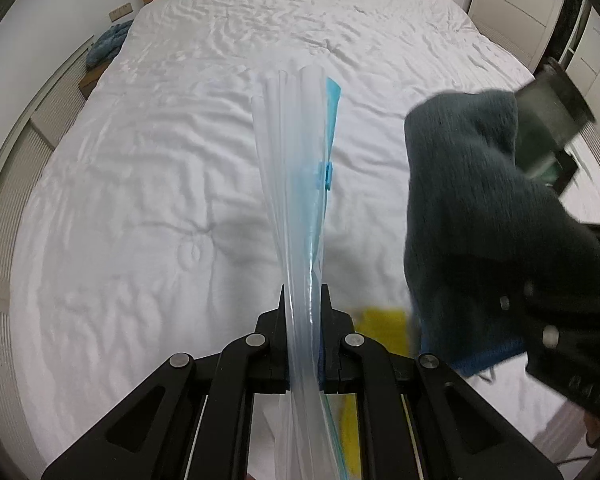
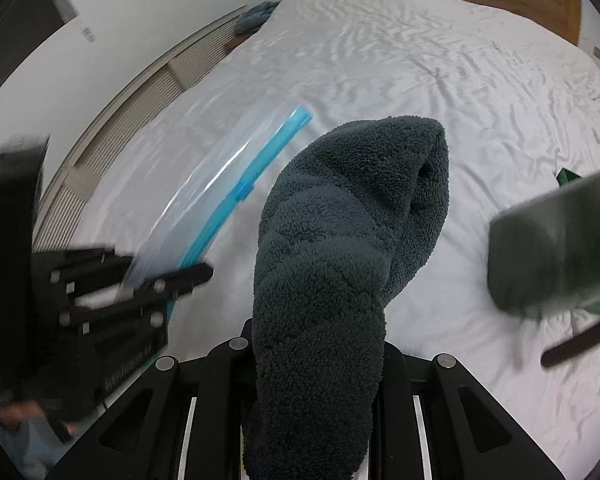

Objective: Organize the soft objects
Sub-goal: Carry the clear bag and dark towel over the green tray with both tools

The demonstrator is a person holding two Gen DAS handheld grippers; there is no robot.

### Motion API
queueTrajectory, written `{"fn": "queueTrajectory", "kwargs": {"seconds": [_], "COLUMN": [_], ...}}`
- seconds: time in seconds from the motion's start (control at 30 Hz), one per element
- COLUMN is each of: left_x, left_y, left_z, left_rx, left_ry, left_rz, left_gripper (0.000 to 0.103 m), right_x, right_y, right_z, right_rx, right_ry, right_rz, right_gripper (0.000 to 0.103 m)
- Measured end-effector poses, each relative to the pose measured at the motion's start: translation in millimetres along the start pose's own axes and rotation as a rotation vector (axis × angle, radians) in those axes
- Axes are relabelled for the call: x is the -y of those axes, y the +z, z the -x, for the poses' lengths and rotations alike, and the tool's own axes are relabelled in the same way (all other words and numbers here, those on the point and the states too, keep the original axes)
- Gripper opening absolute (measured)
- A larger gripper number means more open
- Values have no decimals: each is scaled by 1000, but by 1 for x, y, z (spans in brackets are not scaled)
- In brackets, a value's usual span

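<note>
Dark teal fleecy sock (image 2: pixel 340 248) is dangling pinched in the right tool (image 2: pixel 316 344), just beside the clear blue-zippered plastic bag (image 1: pixel 300 184) the left tool (image 1: pixel 305 312) is clamping upright.

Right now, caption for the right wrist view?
Right tongs hold a dark fluffy towel beside a clear zip bag over the bed.

right gripper (image 2: pixel 316 336) fingertips hidden by sock (image 2: pixel 340 240); left gripper (image 2: pixel 140 284) blurred

Clear zip bag (image 1: pixel 300 208) with blue seal, held upright mid-frame; dark teal fleece sock (image 2: pixel 340 248), bunched, held aloft right of it.
</note>
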State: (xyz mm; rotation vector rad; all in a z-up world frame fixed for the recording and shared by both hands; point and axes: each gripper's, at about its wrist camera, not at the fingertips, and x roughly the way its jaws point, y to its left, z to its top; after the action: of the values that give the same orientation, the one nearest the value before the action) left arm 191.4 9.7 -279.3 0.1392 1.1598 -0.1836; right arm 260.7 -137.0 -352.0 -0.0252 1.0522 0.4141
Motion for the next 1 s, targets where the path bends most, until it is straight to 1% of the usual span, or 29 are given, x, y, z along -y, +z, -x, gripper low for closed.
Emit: {"fn": "queueTrajectory", "kwargs": {"seconds": [0.07,0.2,0.33,0.47,0.53,0.63,0.67,0.73,0.8,0.83,0.87,0.93,1.0], "left_x": [9,46,99,165,202,253,267,298,328,340,352,373,389], "left_y": [-4,-27,-46,-56,-59,-66,-66,-62,-58,-51,-44,-21,6], "left_z": [4,18,24,23,15,4,1,-12,-17,-21,-24,-30,-38], "left_rx": [-22,-74,-123,-180,-223,-264,-273,-287,-285,-273,-256,-208,-154], "left_ry": [-2,-8,-12,-54,-90,-142,-158,-185,-207,-215,-220,-235,-250], "left_rz": [-12,-39,-45,-55,-54,-57,-60,-61,-57,-54,-54,-59,-62], "left_gripper": [7,7,7,7,7,7,7,7,7,7,7,7,7], "right_x": [-1,11,51,109,152,203,230,265,304,318,341,370,395], "right_y": [-15,-57,-98,-146,-170,-192,-200,-211,-216,-217,-216,-211,-206], "right_z": [14,40,66,93,111,136,149,169,188,196,206,220,241], "right_rx": [-29,-106,-172,-249,-288,-312,-318,-314,-305,-297,-282,-256,-211], "right_ry": [23,61,103,124,115,81,62,27,-17,-32,-56,-83,-116], "right_rz": [27,77,77,51,33,6,-14,-38,-67,-77,-85,-93,-96], "right_gripper": [20,20,20,20,20,20,20,20,20,20,20,20,20]}}
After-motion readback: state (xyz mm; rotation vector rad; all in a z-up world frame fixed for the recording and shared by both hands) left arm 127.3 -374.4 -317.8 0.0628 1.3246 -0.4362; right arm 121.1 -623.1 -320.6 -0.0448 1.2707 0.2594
